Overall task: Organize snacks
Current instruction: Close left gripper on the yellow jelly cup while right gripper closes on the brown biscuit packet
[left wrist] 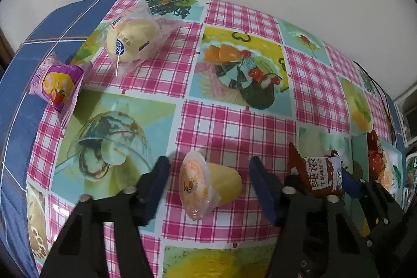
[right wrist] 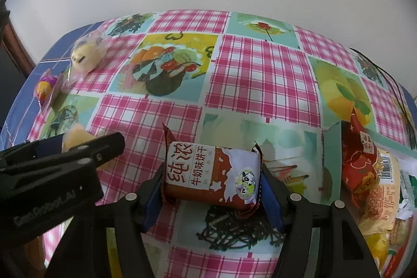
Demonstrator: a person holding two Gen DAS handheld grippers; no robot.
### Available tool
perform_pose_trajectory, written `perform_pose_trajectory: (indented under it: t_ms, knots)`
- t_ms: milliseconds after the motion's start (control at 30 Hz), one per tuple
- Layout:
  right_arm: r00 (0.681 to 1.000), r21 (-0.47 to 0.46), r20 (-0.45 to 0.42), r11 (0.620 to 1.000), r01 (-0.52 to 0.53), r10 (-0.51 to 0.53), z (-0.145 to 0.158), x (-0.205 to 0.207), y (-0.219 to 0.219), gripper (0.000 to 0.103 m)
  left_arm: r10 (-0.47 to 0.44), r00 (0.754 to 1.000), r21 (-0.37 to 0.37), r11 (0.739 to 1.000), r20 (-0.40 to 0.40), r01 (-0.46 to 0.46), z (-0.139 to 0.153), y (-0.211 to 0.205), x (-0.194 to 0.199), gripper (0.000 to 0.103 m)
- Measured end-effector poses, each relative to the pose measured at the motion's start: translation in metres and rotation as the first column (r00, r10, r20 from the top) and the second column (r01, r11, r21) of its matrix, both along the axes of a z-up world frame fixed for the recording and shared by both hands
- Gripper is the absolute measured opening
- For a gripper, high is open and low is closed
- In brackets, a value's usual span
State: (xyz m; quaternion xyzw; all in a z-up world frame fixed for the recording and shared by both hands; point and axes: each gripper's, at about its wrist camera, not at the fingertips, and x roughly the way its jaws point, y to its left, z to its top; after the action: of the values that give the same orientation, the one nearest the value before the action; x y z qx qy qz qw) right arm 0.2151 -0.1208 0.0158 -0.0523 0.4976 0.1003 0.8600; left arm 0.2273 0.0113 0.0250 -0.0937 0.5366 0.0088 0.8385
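Right gripper clamps milk biscuit pack; left gripper straddles jelly cup, not touching. Bun, candy unsorted.

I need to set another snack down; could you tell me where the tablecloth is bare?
Bare: the middle stretch between the wrapped bun and the biscuit pack. Crowded: the far-left corner with the pink candy, and the right edge by the snack box.

Pink-checked tablecloth, brown-and-white biscuit packet, yellow jelly cup.
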Motion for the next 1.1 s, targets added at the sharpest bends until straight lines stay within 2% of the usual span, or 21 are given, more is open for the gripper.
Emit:
perform_pose_trajectory:
  t_ms: [67,233,500,733,800,833,867,1100]
  knots:
    - [1.0,-0.002,-0.002,1.0,-0.004,0.004,0.0,-0.001,0.0,0.068,-0.009,1.0,0.023,1.0,0.0,0.009,0.0,-0.003,-0.001,0.049]
    - [1.0,-0.001,-0.006,1.0,-0.007,0.007,0.0,-0.003,-0.003,0.068,-0.022,1.0,0.063,0.998,0.001,0.022,-0.002,-0.012,-0.001,0.048]
    - [1.0,0.004,-0.017,1.0,-0.004,0.004,0.001,-0.007,-0.006,0.068,-0.012,1.0,0.049,0.999,-0.001,0.012,-0.001,-0.018,-0.005,0.048]
    - [0.999,0.066,-0.033,0.998,0.015,-0.012,0.004,-0.007,-0.015,0.066,-0.012,1.0,0.041,0.999,0.018,0.011,0.01,-0.025,-0.007,0.047]
    - [0.999,0.089,-0.035,0.996,0.018,-0.015,0.008,-0.008,-0.018,0.066,-0.012,1.0,0.039,0.999,0.029,0.01,0.016,-0.028,-0.008,0.039]
    - [0.999,0.096,-0.035,0.995,0.018,-0.015,0.009,-0.008,-0.019,0.066,-0.009,0.999,0.039,0.999,0.035,0.008,0.019,-0.029,-0.008,0.029]
    - [0.999,0.104,-0.035,0.994,0.018,-0.015,0.011,-0.009,-0.02,0.066,-0.009,0.999,0.042,0.999,0.041,0.007,0.023,-0.031,-0.008,0.005]
    - [1.0,0.13,-0.022,0.991,0.013,-0.011,0.021,-0.013,-0.027,0.066,-0.007,0.999,0.042,0.999,0.039,0.006,0.027,-0.036,-0.008,0.005]
